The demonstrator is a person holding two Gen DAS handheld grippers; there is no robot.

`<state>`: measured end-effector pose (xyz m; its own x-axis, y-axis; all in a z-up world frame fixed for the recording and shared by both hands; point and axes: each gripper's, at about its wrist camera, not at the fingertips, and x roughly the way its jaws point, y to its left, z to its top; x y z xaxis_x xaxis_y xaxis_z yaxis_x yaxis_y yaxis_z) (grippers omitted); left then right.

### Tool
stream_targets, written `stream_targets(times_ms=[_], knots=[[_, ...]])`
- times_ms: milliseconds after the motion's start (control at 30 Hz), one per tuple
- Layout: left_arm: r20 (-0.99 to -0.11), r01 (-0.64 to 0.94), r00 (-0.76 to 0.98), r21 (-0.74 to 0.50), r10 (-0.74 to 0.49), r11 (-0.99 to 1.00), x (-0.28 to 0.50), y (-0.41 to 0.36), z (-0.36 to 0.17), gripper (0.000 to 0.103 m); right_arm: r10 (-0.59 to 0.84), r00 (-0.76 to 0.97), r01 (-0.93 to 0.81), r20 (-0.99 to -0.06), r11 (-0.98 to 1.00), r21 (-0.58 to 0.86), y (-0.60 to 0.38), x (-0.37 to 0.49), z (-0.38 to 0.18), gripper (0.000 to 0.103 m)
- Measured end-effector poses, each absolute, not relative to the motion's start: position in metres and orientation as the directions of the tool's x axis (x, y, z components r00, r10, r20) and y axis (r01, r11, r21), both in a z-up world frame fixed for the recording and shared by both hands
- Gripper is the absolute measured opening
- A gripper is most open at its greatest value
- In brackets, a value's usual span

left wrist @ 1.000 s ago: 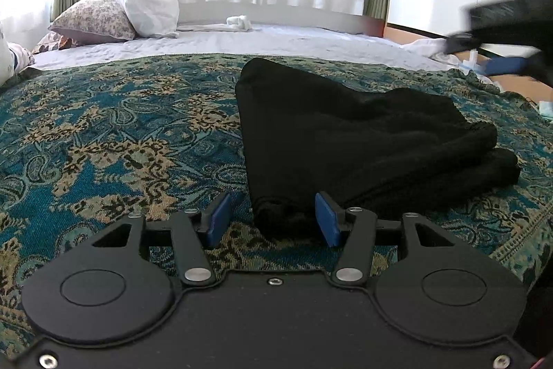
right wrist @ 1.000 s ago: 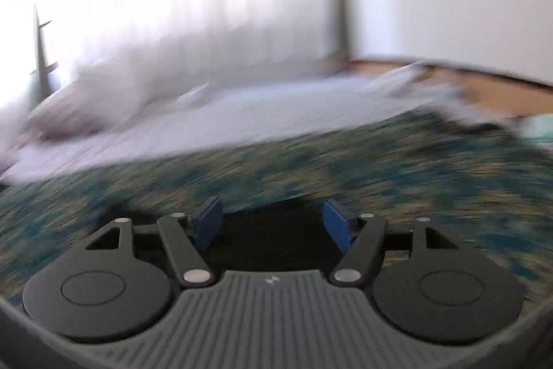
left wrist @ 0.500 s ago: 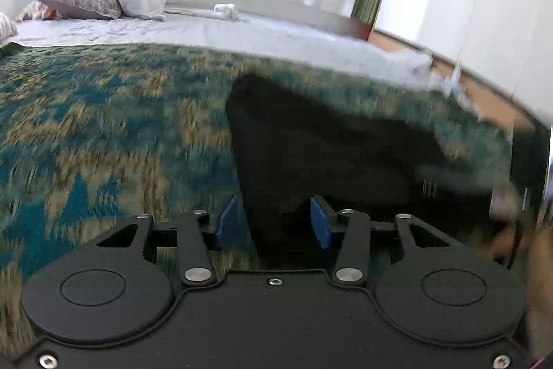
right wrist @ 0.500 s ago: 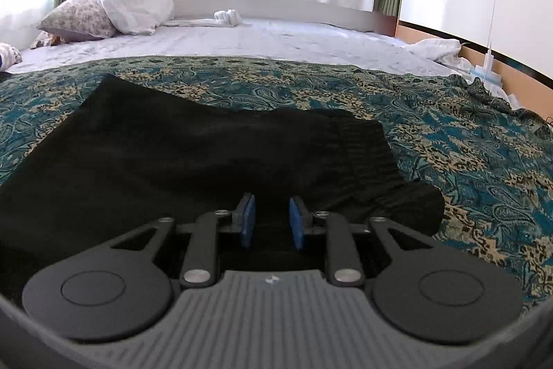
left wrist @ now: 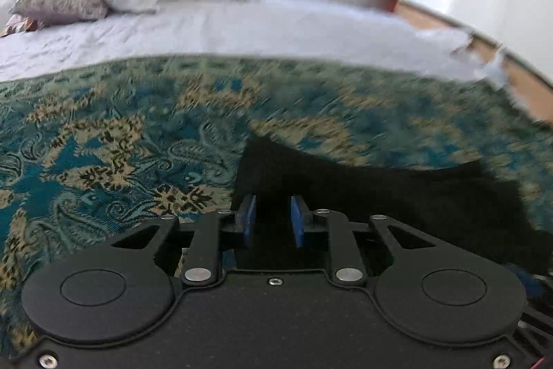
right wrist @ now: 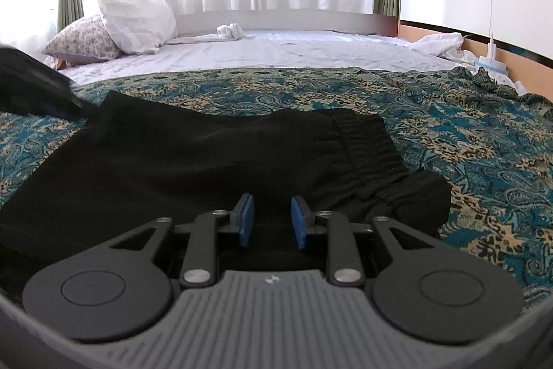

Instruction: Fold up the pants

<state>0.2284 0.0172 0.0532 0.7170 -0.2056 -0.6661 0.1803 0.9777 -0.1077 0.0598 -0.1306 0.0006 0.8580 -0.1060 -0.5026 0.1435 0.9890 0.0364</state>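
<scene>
Inspecting the left wrist view: the left gripper (left wrist: 271, 223) has its blue pads narrowly parted with black cloth of the pants (left wrist: 397, 196) between them; whether they pinch it cannot be told. The pants spread toward 3 o'clock over the patterned bedspread (left wrist: 103, 144). The picture is blurred.

Right wrist view: the right gripper (right wrist: 271, 222) shows the same narrow gap over the pants (right wrist: 207, 154), waistband at 2 o'clock; grip likewise undetermined.

Risk: a shallow or single-layer pinch may slip, letting the stacked layers shift and the fold skew.
</scene>
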Motion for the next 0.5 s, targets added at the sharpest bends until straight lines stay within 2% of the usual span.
stream_targets(times_ms=[367, 500], knots=[[-0.672, 0.158, 0.73, -0.009, -0.123, 0.987, 0.242, 0.007, 0.039, 0.028, -0.061, 0.873, 0.113, -0.484, 0.991, 0.078, -0.133, 0.058, -0.003, 0.053], [-0.686, 0.161, 0.719, 0.012, -0.109, 0.987, 0.218, 0.009, 0.042, 0.045, -0.058, 0.874, 0.109, -0.482, 0.991, 0.078, -0.133, 0.058, -0.002, 0.054]])
